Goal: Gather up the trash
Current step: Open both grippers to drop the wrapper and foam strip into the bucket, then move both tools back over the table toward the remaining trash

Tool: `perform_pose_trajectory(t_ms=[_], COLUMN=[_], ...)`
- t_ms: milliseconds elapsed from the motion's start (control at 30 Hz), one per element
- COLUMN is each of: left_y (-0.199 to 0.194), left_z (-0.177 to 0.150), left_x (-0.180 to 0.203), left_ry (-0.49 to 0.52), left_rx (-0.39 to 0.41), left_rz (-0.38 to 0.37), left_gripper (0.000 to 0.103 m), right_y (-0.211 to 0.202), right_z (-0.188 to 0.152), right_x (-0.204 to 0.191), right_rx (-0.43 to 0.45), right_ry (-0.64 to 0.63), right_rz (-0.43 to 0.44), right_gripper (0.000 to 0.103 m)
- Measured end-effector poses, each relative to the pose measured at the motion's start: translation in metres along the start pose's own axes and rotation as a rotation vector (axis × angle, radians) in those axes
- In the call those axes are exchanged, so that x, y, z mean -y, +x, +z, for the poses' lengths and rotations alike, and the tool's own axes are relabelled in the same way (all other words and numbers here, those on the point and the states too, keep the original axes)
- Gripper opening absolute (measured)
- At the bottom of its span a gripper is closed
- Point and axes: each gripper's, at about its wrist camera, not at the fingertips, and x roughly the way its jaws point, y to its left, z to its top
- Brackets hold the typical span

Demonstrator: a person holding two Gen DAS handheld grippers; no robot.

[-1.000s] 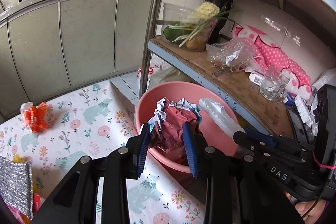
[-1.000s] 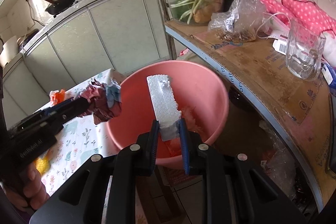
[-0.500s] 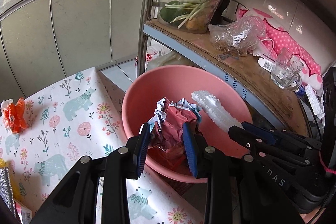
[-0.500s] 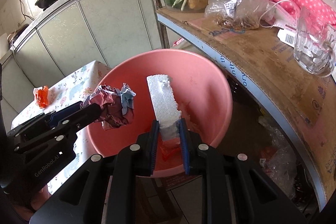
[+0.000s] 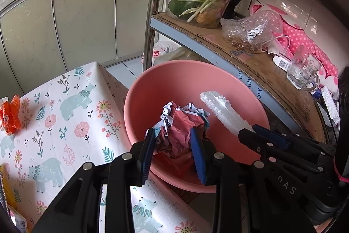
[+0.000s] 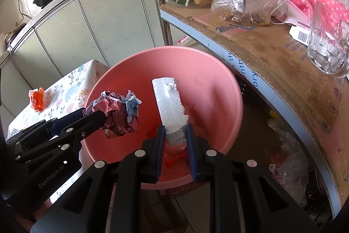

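Beside floral tablecloth (image 5: 65, 123), pink basin (image 5: 185, 80).

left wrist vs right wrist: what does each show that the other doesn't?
Left wrist only: a silvery pad at the tablecloth's left edge.
Right wrist only: red scraps in the basin's bottom, bags under the shelf.
Both: pink basin, crumpled paper in the left claw, foam block in the right claw, orange wrapper, glass mug.

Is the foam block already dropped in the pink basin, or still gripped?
Still gripped: the right gripper clamps the foam block's lower end, holding it above the pink basin.
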Motion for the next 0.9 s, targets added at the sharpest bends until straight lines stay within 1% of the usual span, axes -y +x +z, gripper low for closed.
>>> perform_pose_trajectory(t_ms=[67,233,467,500,533,600,900], left_y=[0.000,-0.003,-0.011,-0.013,-0.015,-0.019,-0.045], left_z=[0.000,0.001,0.003,0.003,0.003,0.003,0.002], left_x=[0.000,0.000,-0.001,-0.001,-0.001,0.001,0.009], left_ry=[-0.003,-0.009,-0.027,-0.027,-0.026,-0.023,-0.002], left_rx=[0.001,0.004,0.008,0.012,0.014,0.020,0.066], left_rz=[0.001,0.004,0.010,0.011,0.014,0.012,0.030], left_gripper=[0.035,0.036,0.046,0.047,0.047,0.048,0.049], right_y=[0.002,0.004,0.001,0.000,-0.001,-0.004,-0.019], right_z=[0.000,0.000,-0.001,-0.001,-0.001,-0.002,-0.004], right_x=[0.000,0.000,0.001,0.001,0.001,0.001,-0.001], right_rx=[-0.006,-0.017,-0.016,-0.015,-0.011,-0.005,0.013], right_ry=[0.002,0.005,0.002,0.002,0.002,0.002,-0.013], right_rz=[-0.001,0.001,0.008,0.009,0.009,0.015,0.025], right_gripper=[0.021,0.021,0.022,0.024,0.028,0.031,0.031])
